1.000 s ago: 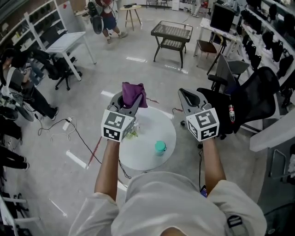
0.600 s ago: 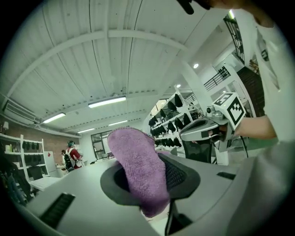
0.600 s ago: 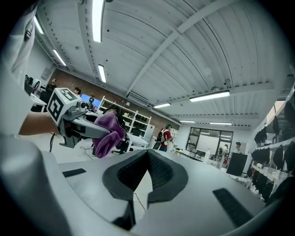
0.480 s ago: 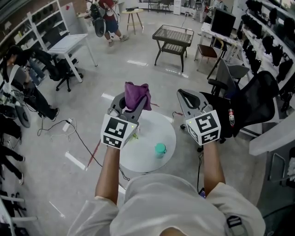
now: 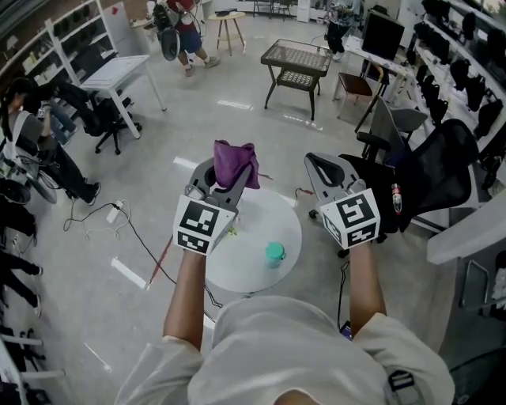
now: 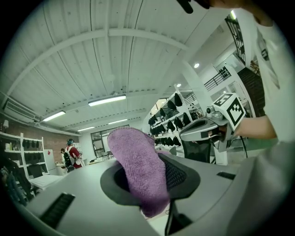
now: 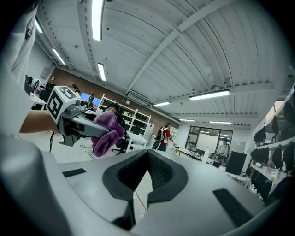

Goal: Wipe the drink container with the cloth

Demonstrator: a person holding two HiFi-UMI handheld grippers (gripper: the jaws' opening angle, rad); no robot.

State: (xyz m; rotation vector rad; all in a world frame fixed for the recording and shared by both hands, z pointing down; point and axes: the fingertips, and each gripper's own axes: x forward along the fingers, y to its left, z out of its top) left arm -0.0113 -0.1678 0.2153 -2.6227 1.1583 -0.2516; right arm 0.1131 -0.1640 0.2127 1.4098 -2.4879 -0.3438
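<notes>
Purple limp cloth (image 6: 136,159) is clamped in the left gripper (image 5: 215,180); the right gripper (image 7: 147,167) is closed, empty. The cup (image 5: 274,253) toward the table's (image 5: 241,267) near edge looks light and tippy: steady its sides.

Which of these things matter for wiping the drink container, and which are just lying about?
For the job: cloth in the left gripper; drink container on the round table; right gripper, empty.
Just lying about: office chair, wire table, stool, white desk.

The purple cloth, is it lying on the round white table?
No, the left tongs hold the purple cloth clamped, off the table.
</notes>
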